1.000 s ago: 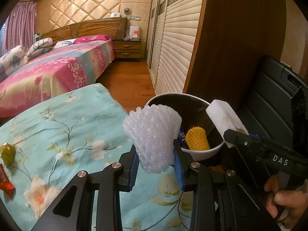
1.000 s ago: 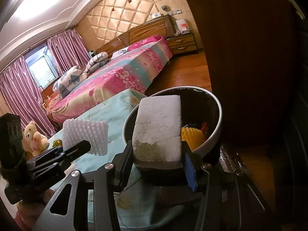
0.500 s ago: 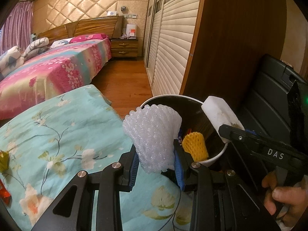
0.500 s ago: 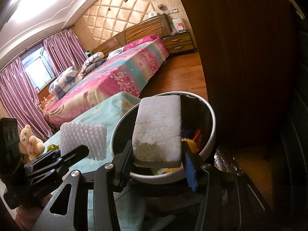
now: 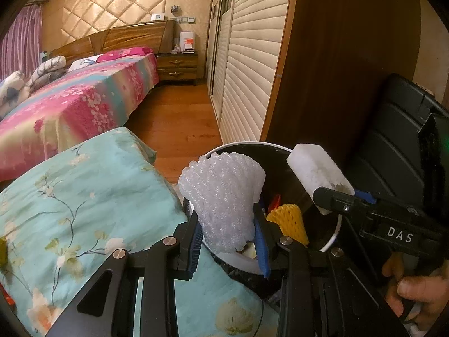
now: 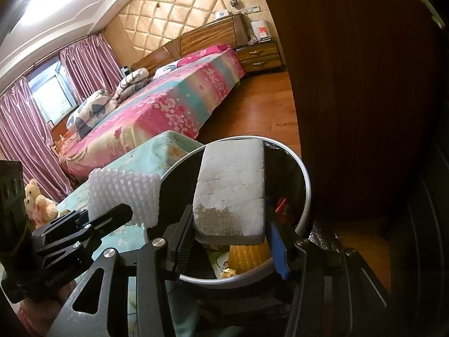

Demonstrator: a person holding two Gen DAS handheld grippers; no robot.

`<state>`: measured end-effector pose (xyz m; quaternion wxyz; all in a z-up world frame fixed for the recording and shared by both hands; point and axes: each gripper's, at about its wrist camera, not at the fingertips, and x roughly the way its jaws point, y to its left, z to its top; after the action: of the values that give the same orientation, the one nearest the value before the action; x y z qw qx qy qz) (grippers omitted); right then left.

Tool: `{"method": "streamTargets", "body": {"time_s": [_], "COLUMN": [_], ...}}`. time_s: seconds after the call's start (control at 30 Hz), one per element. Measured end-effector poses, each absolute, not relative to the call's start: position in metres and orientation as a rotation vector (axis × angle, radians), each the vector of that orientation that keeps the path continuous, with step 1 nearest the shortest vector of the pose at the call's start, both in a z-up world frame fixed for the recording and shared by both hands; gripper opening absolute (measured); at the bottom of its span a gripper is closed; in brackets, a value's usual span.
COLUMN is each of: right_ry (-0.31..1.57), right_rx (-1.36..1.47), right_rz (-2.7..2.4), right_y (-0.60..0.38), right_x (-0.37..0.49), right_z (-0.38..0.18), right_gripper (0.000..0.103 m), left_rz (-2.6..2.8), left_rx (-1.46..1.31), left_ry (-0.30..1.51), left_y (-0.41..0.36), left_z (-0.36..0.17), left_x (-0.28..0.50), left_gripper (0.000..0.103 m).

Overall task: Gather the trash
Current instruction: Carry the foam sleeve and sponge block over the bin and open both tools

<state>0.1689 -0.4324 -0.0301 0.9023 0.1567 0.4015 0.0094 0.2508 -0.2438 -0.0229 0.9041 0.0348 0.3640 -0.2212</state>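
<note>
- Both grippers are advancing toward the waste bin (image 5: 335,234); since the earlier frames its rim is sitting lower and nearer in both views, and the floral cloth (image 5: 84,196) is sliding off to the left
- Left gripper (image 5: 228,238) is pinching a white foam net sleeve (image 5: 221,196), pads pressed to its lower part; the sleeve is hanging over the near left rim of the bin
- Right gripper (image 6: 228,236) is clamping a white foam block (image 6: 231,188) by its soiled end; the block is projecting over the bin mouth
- Bin is already holding a yellow foam net (image 5: 289,221) and red scraps
- Risk, as judged: the sleeve is straddling the rim, so a release now could drop it outside onto the cloth
- Risk, as judged: the two grippers are converging on one opening and could collide
- The grip on both items is looking unchanged from the earlier frames
</note>
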Motion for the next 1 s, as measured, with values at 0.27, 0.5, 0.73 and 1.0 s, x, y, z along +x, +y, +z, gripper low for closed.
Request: {"method": "streamTargets", "body": {"time_s": [0.27,0.5,0.73,1.0], "right_ry": [0.847,0.856,0.87,0.849], "right_rx": [0.334,0.337,0.349,0.366], "right_rz": [0.013,0.015,0.008,-0.005], "right_y": [-0.439,-0.442,-0.444,-0.45], "right_x": [0.175,0.181,0.185,0.178], "right_z": [-0.034,-0.033,-0.036,-0.034], "right_gripper": [0.051,0.051,0.054,0.075], "left_rz": [-0.461,-0.463,-0.467,-0.468], "left_rx": [0.084,0.091,0.086,0.083], "left_ry": [0.767,0.774,0.772,0.763], "left_y": [-0.253,-0.258,-0.257,-0.249], "left_z": [-0.027,-0.029,-0.029,-0.03], "left_x": [0.264,0.269,0.267,0.258], "left_gripper": [0.033,0.033,0.054,0.07]}}
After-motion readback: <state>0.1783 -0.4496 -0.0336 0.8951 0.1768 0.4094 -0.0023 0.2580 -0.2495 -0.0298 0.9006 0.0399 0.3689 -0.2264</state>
